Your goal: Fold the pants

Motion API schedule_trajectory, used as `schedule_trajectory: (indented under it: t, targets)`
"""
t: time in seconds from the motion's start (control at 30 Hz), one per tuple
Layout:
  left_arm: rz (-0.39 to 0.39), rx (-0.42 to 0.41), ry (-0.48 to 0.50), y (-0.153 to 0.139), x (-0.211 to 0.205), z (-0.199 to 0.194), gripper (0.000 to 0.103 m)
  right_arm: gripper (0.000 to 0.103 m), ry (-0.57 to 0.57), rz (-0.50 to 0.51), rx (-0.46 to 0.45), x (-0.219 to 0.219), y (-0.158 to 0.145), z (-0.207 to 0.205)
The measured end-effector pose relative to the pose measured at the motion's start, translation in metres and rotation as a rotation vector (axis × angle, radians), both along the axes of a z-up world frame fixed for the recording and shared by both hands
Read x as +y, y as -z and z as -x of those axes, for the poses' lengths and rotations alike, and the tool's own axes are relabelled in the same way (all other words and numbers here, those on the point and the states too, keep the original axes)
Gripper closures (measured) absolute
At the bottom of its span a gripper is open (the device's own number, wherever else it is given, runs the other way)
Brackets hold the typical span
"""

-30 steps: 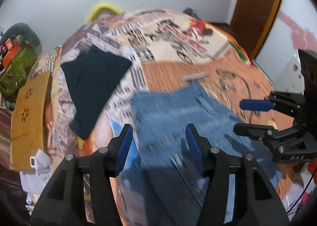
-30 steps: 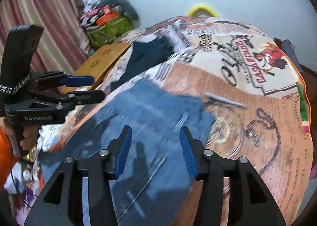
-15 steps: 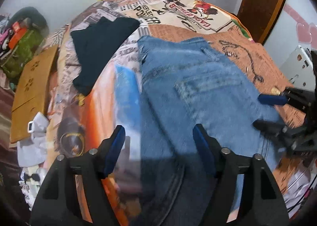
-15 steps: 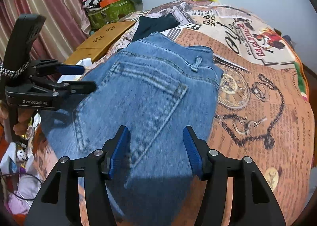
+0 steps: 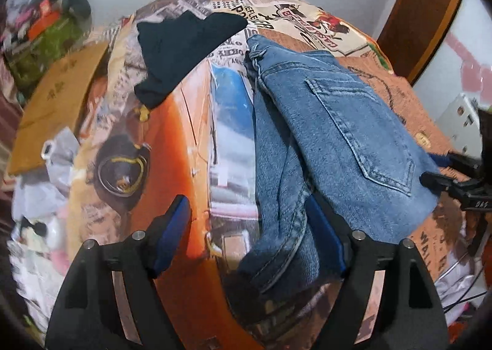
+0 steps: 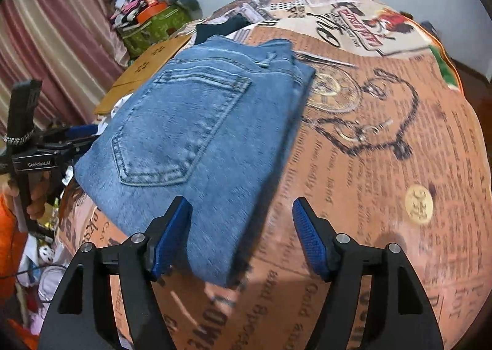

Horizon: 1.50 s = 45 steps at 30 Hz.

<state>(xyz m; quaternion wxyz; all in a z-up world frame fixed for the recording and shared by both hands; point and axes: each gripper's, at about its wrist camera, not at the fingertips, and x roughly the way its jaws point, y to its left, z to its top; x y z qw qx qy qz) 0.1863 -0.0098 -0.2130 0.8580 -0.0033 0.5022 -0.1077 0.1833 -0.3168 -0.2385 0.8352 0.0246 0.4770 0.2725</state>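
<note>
Blue jeans (image 5: 338, 135) lie folded on the printed bedspread (image 5: 172, 141), back pocket up; they also show in the right wrist view (image 6: 196, 135). A looser fold hangs down at the near left side. My left gripper (image 5: 249, 233) is open over the jeans' near left edge, its right finger (image 5: 326, 236) against the denim. My right gripper (image 6: 243, 236) is open over the jeans' near right corner, with the denim edge between the fingers. Each gripper shows in the other's view, the right one (image 5: 442, 171) and the left one (image 6: 70, 141), at the jeans' sides.
A dark garment (image 5: 184, 45) lies on the bed beyond the jeans. A wooden board (image 5: 58, 95) and a pile of bags and clutter (image 6: 150, 21) stand at the left of the bed. A curtain (image 6: 46, 42) hangs left, and a wooden door (image 5: 424, 12) stands right.
Both grippers have drawn back toward the near edge of the bed and apart. The jeans now lie flat in a smaller fold, seen from nearer their front corners.
</note>
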Motion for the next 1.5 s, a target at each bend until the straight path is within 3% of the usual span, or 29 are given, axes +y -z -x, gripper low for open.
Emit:
schedule_trajectory:
  t: [0.17, 0.3, 0.5, 0.67, 0.83, 0.97, 1.17, 1.27, 1.33, 1.4, 1.5]
  targets:
    - [-0.003, -0.004, -0.009, -0.008, -0.002, -0.002, 0.025, 0.037, 0.011, -0.025, 0.02, -0.01, -0.003, 0.002]
    - [-0.042, -0.075, -0.019, -0.032, -0.004, -0.006, 0.025, 0.035, 0.019, 0.029, -0.029, -0.01, -0.019, -0.004]
    - [0.036, -0.093, -0.021, -0.06, -0.007, -0.042, 0.024, 0.028, 0.052, -0.051, -0.076, -0.015, -0.04, -0.031]
    - [0.089, 0.018, 0.011, -0.043, -0.024, -0.086, 0.022, 0.024, 0.06, -0.114, -0.025, -0.008, -0.029, -0.061]
    - [0.124, 0.184, 0.013, -0.005, -0.034, -0.122, 0.022, 0.024, 0.035, -0.162, 0.102, 0.003, 0.002, -0.091]
    - [0.232, 0.295, 0.013, 0.017, -0.031, -0.14, 0.021, 0.023, 0.018, -0.23, 0.206, 0.007, 0.024, -0.11]
    - [0.27, 0.356, 0.054, 0.028, -0.038, -0.159, 0.02, 0.017, -0.007, -0.298, 0.251, 0.016, 0.034, -0.133]
    - [0.304, 0.374, 0.086, 0.033, -0.045, -0.167, 0.023, 0.021, -0.019, -0.318, 0.262, 0.019, 0.036, -0.137]
    - [0.311, 0.37, 0.1, 0.035, -0.051, -0.169, 0.027, 0.03, -0.025, -0.331, 0.272, 0.019, 0.036, -0.138]
    - [0.309, 0.365, 0.104, 0.034, -0.054, -0.17, 0.033, 0.05, -0.012, -0.345, 0.291, 0.017, 0.035, -0.139]
    - [0.282, 0.323, 0.117, 0.025, -0.059, -0.164, 0.041, 0.068, -0.008, -0.354, 0.283, 0.015, 0.028, -0.137]
